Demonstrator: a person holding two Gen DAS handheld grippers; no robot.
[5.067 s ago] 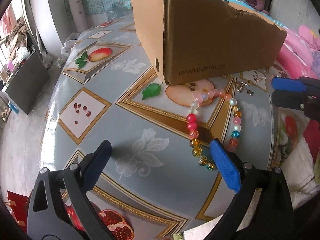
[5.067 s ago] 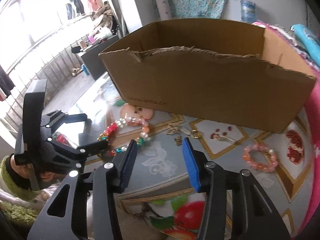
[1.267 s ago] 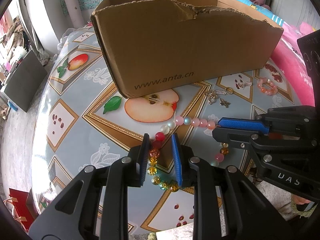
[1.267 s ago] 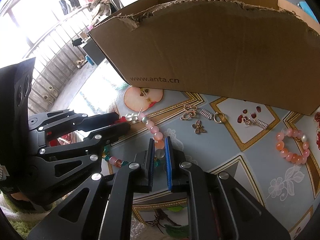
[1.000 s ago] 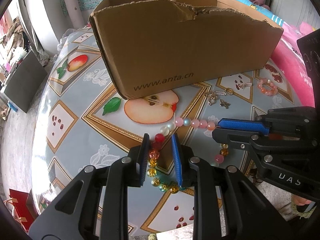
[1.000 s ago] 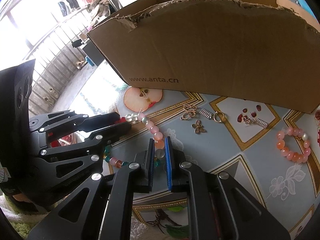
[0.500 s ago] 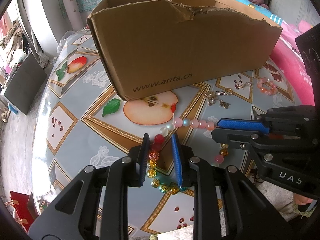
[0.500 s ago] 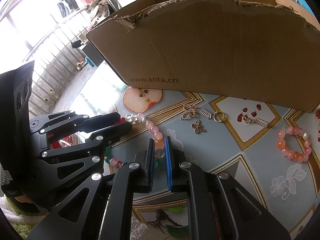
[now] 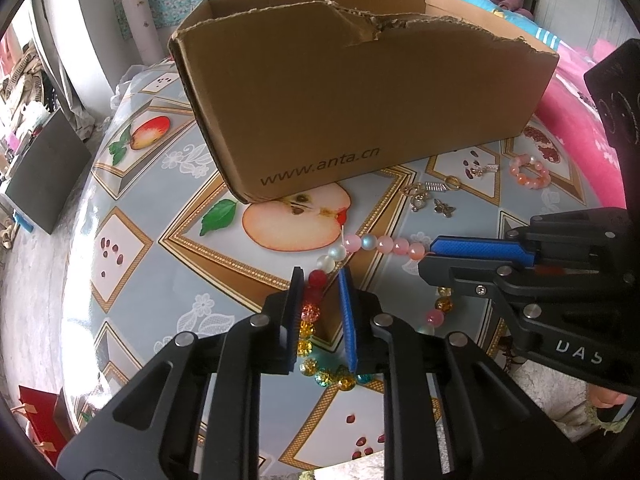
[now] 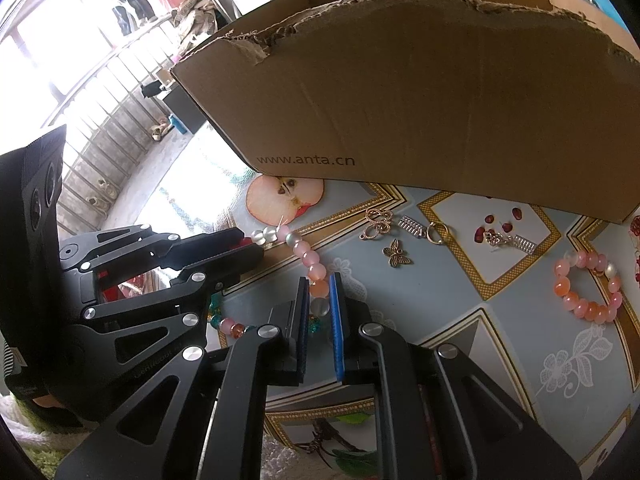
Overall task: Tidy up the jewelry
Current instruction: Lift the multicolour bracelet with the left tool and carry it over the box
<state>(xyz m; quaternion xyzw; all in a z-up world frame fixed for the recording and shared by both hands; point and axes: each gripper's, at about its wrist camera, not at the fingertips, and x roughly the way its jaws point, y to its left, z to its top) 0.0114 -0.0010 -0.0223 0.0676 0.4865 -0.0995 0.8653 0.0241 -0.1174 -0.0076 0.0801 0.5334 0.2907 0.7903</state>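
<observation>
**Inspector:** Fruit-printed oilcloth covers the table. On it stands an open cardboard box with a torn top edge and a web address printed low on its near wall. What lies in front of it?

**Assistant:** A multicoloured bead necklace lies on the cloth just before the box's near corner, beside the printed apple half. It is the item both tools are on.

**Inspector:** Left gripper?

**Assistant:** Its jaws have just been closing, with the red and orange beads between them. In the left wrist view the beads sit against the left pad; a gap shows toward the right, blue pad. I would not call that a grasp yet.

**Inspector:** Right gripper?

**Assistant:** Clenched on the necklace. In the right wrist view an orange bead and a pale one fill the narrow slot between the two pads. The pink beads run from there up toward the left tool.

**Inspector:** Other jewelry?

**Assistant:** To the right, well apart from the necklace: a pink bracelet flat on the cloth; nearer the box, a butterfly charm, a curled gold charm, a ring and two small toothed metal pieces. All lie loose in front of the box, none inside it that I can see.

**Inspector:** Surroundings?

**Assistant:** Pink bedding lies to the right of the table.
</observation>
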